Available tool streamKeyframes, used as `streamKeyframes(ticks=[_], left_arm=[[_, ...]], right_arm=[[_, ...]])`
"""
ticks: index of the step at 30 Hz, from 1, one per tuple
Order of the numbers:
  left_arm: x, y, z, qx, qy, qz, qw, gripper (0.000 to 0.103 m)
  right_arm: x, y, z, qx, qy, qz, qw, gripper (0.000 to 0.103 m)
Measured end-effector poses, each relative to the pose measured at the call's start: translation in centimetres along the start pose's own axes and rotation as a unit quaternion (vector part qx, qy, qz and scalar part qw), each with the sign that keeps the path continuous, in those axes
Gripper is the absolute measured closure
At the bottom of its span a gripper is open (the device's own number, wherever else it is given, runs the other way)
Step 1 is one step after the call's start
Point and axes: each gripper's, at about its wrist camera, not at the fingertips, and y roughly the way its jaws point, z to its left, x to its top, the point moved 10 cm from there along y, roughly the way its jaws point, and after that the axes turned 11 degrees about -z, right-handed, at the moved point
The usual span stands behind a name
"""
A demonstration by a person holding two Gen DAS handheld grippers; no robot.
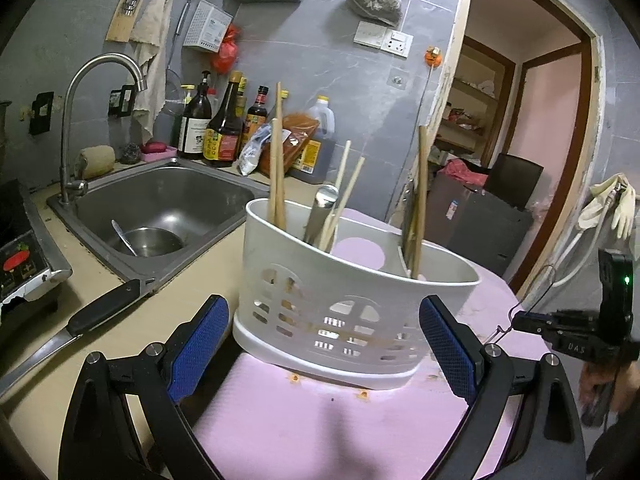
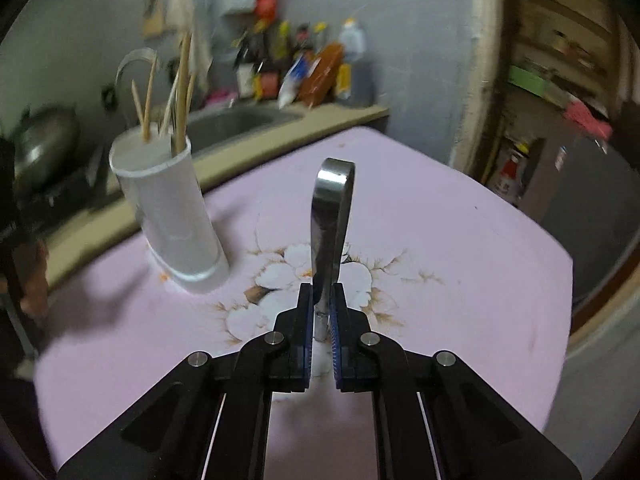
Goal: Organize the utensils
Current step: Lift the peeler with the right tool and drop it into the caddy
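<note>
White utensil holder stands upright on the pink tabletop, w/ the beige counter and sink just behind it. Inside the holder: wooden chopsticks at its left end, a steel handle plus more chopsticks near the middle, another wooden stick & a flat metal piece at its right end.

Left gripper sits right in front of the holder, jaws spread wide, blue pads flanking the holder's lower front, one per side; can't tell if either pad touches it. Nothing gripped.

Right gripper, well to the right of the holder, jaws pinched nearly together on a shiny metal utensil – the handle sticks forward and up from the pads, rounded end farthest out. Its other end is hidden, so type unclear. It's lifted above the flower print on the tabletop. Right-wrist view is motion-blurred.

A knife w/ black handle lies on the counter left of the holder. Sauce bottles line the grey wall beyond the holder; steel bowl sits in the sink.
</note>
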Motion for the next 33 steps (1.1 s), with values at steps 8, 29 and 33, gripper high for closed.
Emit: streamKeyframes(ticks=[8, 29, 33], left_arm=[[0.4, -0.9, -0.3, 0.006, 0.010, -0.009, 0.9999, 0.010], [1.4, -2.0, 1.9, 0.037, 0.014, -0.017, 0.9991, 0.010], [1.5, -2.2, 1.4, 0.022, 0.001, -0.013, 0.9997, 0.010]], right_arm=[[3.5, -5.4, 3.5, -0.002, 0.064, -0.142, 0.988, 0.098], [10.6, 0.9, 12.3, 0.051, -0.018, -0.030, 0.998, 0.074], [10.5, -1.7, 11.8, 0.019, -0.015, -0.075, 0.997, 0.074]])
